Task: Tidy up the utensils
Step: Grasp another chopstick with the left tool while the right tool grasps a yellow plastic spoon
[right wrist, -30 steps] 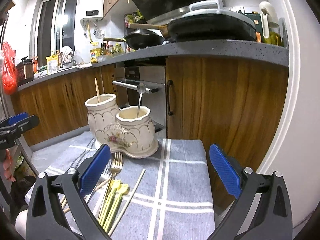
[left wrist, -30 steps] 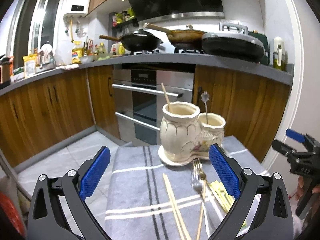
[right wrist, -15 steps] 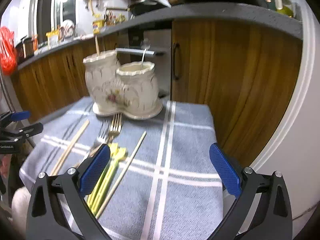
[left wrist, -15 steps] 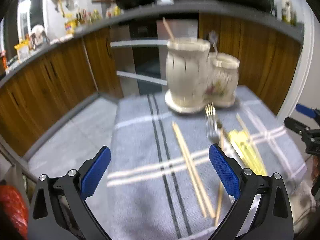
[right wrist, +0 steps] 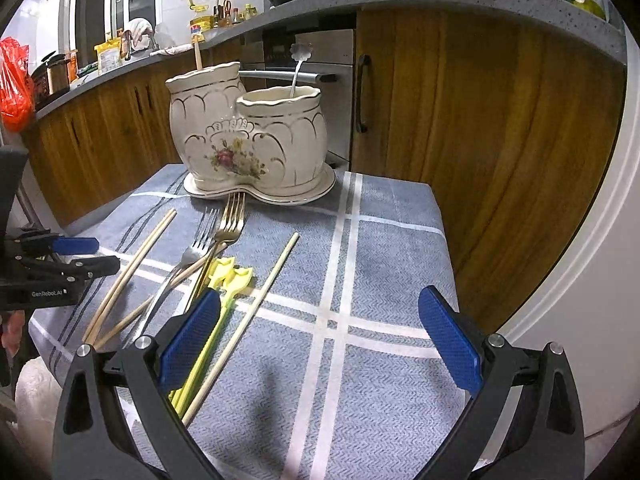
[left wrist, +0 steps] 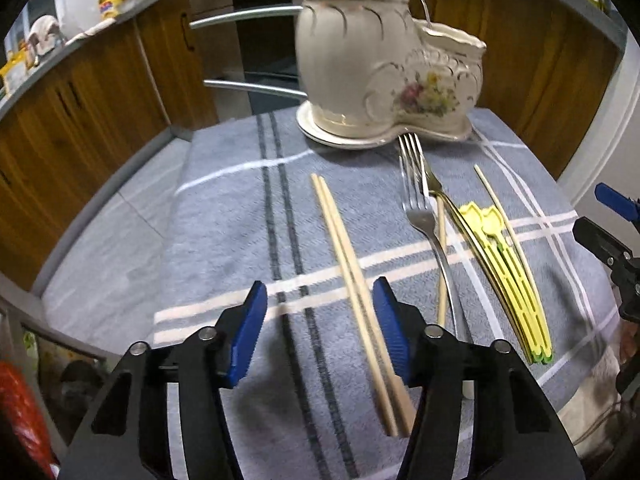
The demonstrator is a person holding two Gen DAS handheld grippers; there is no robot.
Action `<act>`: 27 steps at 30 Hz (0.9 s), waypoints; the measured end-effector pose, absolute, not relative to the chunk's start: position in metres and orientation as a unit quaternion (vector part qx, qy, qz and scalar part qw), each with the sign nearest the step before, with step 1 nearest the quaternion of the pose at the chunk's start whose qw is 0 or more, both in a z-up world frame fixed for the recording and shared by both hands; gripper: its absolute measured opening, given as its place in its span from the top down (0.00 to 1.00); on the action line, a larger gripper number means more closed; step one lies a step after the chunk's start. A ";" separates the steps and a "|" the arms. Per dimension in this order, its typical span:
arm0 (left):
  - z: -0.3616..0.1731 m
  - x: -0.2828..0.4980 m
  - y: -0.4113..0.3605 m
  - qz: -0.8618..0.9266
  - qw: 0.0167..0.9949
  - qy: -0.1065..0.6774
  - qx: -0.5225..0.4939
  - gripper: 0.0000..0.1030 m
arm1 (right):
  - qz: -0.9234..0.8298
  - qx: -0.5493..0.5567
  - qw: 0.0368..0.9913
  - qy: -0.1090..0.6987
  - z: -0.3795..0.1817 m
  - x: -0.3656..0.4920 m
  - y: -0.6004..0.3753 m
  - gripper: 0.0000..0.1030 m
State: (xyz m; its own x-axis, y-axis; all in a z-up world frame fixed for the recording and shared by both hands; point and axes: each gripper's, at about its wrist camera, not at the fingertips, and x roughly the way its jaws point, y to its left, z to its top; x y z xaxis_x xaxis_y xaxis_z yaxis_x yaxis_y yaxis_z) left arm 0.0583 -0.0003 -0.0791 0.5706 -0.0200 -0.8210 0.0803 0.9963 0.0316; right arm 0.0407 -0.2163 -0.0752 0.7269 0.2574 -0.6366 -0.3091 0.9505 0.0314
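Note:
A cream two-pot ceramic holder (left wrist: 360,72) (right wrist: 240,136) stands at the far end of the grey striped cloth (left wrist: 240,208) (right wrist: 392,264), with one chopstick and a flower-topped utensil in it. A pair of wooden chopsticks (left wrist: 344,248) (right wrist: 136,264) lies on the cloth. My left gripper (left wrist: 320,320) (right wrist: 100,256) is low over their near end. Its jaws are closing with the pair between them, beside the right pad, and the pads are not pressing. A silver fork (left wrist: 420,208), a gold fork (right wrist: 230,224), yellow plastic utensils (left wrist: 508,272) (right wrist: 228,280) and a single chopstick (right wrist: 272,276) lie nearby. My right gripper (right wrist: 320,340) (left wrist: 608,216) hovers open and holds nothing.
Another loose chopstick (left wrist: 441,240) lies crossed under the forks. The cloth's table ends close to wooden cabinets (right wrist: 480,128) and an oven (left wrist: 256,40). A red bag (right wrist: 14,92) hangs at the left, and the floor (left wrist: 120,220) drops away beyond the cloth's left edge.
My left gripper has dipped and tilted down to the cloth, and its jaws have narrowed around the chopstick pair. My right gripper has sunk a little and stays wide.

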 end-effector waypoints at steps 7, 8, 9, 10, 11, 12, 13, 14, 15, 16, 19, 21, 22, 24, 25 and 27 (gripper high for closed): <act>-0.088 0.062 -0.003 -0.036 0.879 0.475 0.035 0.59 | 0.154 -0.034 0.927 0.341 -0.078 0.044 -0.218 0.05; -0.088 0.064 -0.003 -0.036 0.879 0.475 0.037 0.60 | 0.155 -0.034 0.926 0.342 -0.079 0.045 -0.218 0.05; -0.088 0.065 -0.003 -0.035 0.878 0.475 0.039 0.62 | 0.155 -0.034 0.926 0.343 -0.080 0.046 -0.218 0.05; -0.087 0.067 -0.003 -0.034 0.878 0.476 0.040 0.64 | 0.155 -0.034 0.926 0.344 -0.080 0.046 -0.218 0.05; -0.087 0.068 -0.003 -0.033 0.877 0.477 0.040 0.66 | 0.155 -0.035 0.925 0.344 -0.080 0.046 -0.218 0.05; -0.088 0.069 -0.003 -0.031 0.876 0.479 0.042 0.68 | 0.155 -0.035 0.925 0.345 -0.081 0.046 -0.217 0.05; -0.088 0.069 -0.002 -0.033 0.875 0.480 0.044 0.69 | 0.156 -0.036 0.925 0.345 -0.081 0.046 -0.217 0.05; -0.088 0.070 -0.001 -0.035 0.875 0.481 0.045 0.70 | 0.156 -0.036 0.925 0.345 -0.081 0.046 -0.218 0.05; -0.087 0.069 -0.001 -0.037 0.873 0.484 0.047 0.71 | 0.157 -0.035 0.925 0.345 -0.080 0.046 -0.218 0.05; -0.087 0.068 -0.001 -0.037 0.871 0.486 0.050 0.71 | 0.157 -0.035 0.925 0.344 -0.080 0.046 -0.218 0.05; -0.087 0.072 -0.004 -0.041 0.865 0.497 0.054 0.71 | 0.159 -0.035 0.924 0.345 -0.081 0.048 -0.216 0.05; -0.088 0.076 -0.008 -0.039 0.863 0.500 0.064 0.71 | 0.159 -0.038 0.923 0.349 -0.083 0.050 -0.214 0.05; -0.088 0.079 -0.008 -0.040 0.862 0.500 0.065 0.71 | 0.158 -0.040 0.922 0.352 -0.084 0.050 -0.212 0.05; -0.089 0.082 -0.005 -0.047 0.861 0.502 0.057 0.72 | 0.160 -0.042 0.919 0.357 -0.086 0.052 -0.210 0.05; -0.089 0.082 -0.003 -0.047 0.862 0.501 0.058 0.79 | 0.161 -0.043 0.918 0.359 -0.086 0.052 -0.210 0.05; -0.089 0.082 -0.001 -0.040 0.863 0.500 0.064 0.94 | 0.163 -0.047 0.916 0.364 -0.086 0.052 -0.208 0.05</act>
